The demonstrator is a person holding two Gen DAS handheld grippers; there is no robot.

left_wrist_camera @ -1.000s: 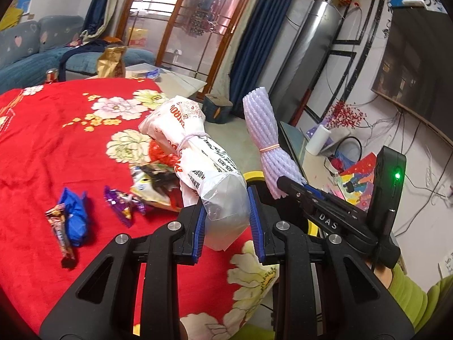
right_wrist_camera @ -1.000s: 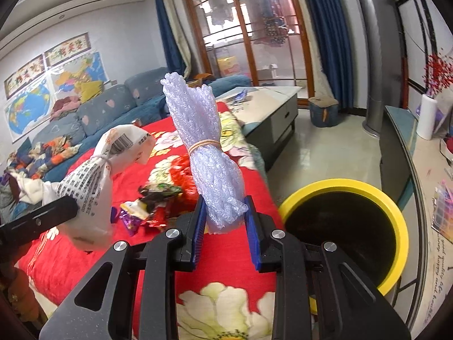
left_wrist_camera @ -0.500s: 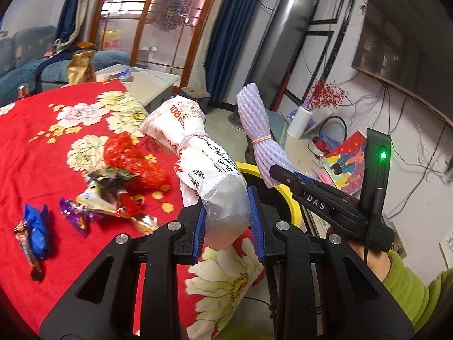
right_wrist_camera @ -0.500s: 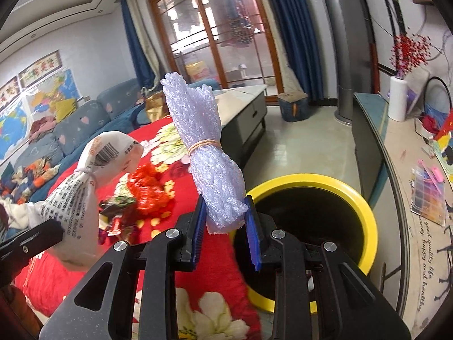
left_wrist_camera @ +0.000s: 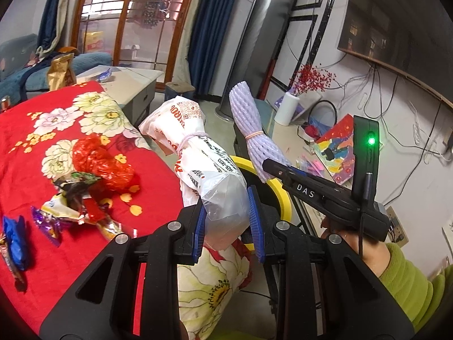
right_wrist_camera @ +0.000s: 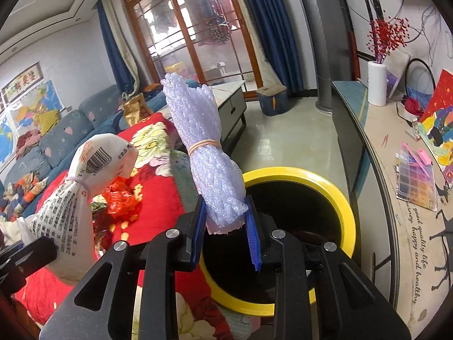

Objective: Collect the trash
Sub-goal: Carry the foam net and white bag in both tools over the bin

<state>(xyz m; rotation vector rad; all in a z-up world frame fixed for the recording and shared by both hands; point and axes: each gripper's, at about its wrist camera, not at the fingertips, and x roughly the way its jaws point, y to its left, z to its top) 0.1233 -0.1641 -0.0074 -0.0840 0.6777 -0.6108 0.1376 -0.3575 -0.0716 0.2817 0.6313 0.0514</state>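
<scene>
Left tongs (left_wrist_camera: 228, 228): pinching a tied white plastic bag (left_wrist_camera: 209, 175), upright. Right tongs (right_wrist_camera: 225, 228): pinching a banded roll of foam netting (right_wrist_camera: 208, 155), upright, over the near rim of the yellow-rimmed bin (right_wrist_camera: 344, 206). Left of both: red flowered cloth (left_wrist_camera: 34, 153) bearing sweet wrappers (left_wrist_camera: 70, 206) and a crumpled red bag (left_wrist_camera: 99, 161).

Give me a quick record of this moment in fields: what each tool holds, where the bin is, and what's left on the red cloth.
left tool: shut on white plastic bag, tied with a band
right tool: shut on purple foam netting, bound by a rubber band
bin: yellow rim, dark inside, beside the cloth-covered table, just beyond the right tool
red floral cloth: red crumpled wrapper, several candy wrappers, blue wrapper
task status: both items held, not yet dropped
</scene>
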